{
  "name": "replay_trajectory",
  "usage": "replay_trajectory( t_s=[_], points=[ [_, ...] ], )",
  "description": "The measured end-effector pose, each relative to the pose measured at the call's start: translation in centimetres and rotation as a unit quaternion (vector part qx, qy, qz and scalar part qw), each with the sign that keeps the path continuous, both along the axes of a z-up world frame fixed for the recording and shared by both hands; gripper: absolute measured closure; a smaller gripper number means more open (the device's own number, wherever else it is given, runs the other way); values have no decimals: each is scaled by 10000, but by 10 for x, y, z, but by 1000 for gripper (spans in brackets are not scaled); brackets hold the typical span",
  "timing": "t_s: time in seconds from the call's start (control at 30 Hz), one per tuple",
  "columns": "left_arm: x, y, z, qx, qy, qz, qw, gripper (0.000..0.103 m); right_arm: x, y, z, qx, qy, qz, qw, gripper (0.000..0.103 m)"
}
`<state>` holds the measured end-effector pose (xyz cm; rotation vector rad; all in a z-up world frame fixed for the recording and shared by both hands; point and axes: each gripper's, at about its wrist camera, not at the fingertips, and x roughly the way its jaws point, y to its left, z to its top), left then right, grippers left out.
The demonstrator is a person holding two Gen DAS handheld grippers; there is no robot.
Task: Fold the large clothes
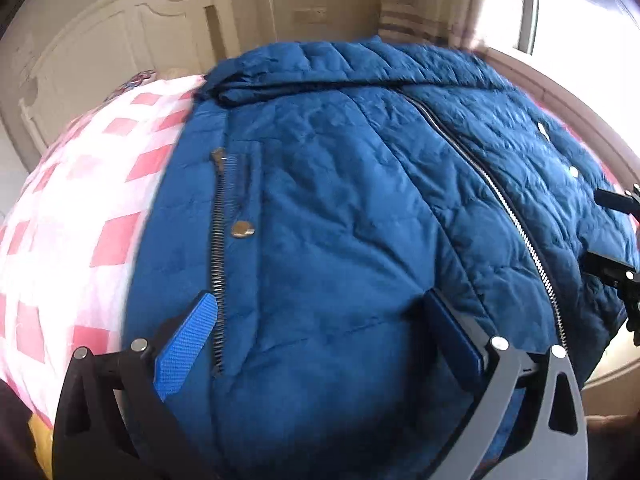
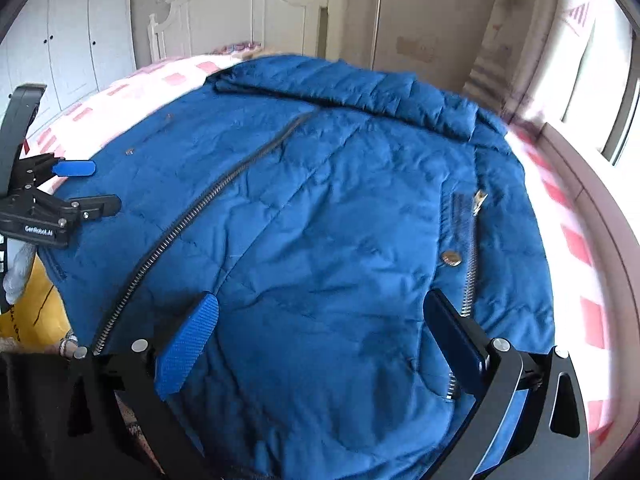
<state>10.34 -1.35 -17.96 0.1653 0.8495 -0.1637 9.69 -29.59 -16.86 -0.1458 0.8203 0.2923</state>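
Note:
A big blue quilted jacket (image 1: pixel 340 208) lies front-up on the bed, its main zip (image 1: pixel 508 208) closed and its collar at the far end. My left gripper (image 1: pixel 320 340) stands open low over the jacket's near left part, beside a pocket zip (image 1: pixel 218 248) and a metal snap (image 1: pixel 242 229). In the right wrist view the same jacket (image 2: pixel 320 208) fills the frame. My right gripper (image 2: pixel 322 340) is open above its near right part, next to the other pocket zip (image 2: pixel 470 264). Each gripper shows in the other's view: left gripper (image 2: pixel 92 186), right gripper (image 1: pixel 612 232). Neither holds cloth.
The jacket rests on a pink-and-white checked bedsheet (image 1: pixel 80 200). A white headboard (image 2: pixel 240 12) and a wardrobe (image 2: pixel 72 32) stand at the far end. A bright window (image 1: pixel 580 20) and a curved ledge (image 2: pixel 600 208) lie to the right. Something yellow (image 2: pixel 36 300) sits at the near left.

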Motion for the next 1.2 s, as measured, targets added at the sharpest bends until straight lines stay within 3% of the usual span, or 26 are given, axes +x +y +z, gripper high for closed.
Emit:
replay_trajectory(
  t_s=[0.1,0.17,0.27,0.37,0.5,0.6,0.73,0.83,1.13,1.2],
  points=[
    [-1,13,-7,-45,67,131,9999,2,-4,-9,-13,152,-11,50,9999,4],
    [-3,21,-11,-219,76,154,9996,2,-5,-9,-10,95,13,56,9999,5],
    [-8,28,-3,-164,-51,218,9996,2,-12,-21,1,192,-12,-91,9998,5],
    [-15,45,4,-135,-207,413,9988,2,-26,-56,6,261,-116,-550,9981,5],
    [-18,80,0,-261,-128,811,9963,2,-47,-108,-4,552,-18,-1213,9911,5],
    [-22,104,-8,-682,-1,948,9932,2,-58,-134,-18,855,145,-1487,9851,5],
    [-29,110,-11,-781,-58,934,9925,2,-65,-133,-19,973,-19,-1285,9869,7],
    [-32,108,-10,-683,-71,847,9940,2,-66,-122,-17,1173,-28,-899,9890,20],
    [-46,120,-12,-949,24,721,9929,3,-69,-126,-14,1260,232,-738,9890,25],
    [-47,115,-11,-1053,52,525,9930,9,-69,-125,-13,1226,332,-722,9893,24]
  ],
)
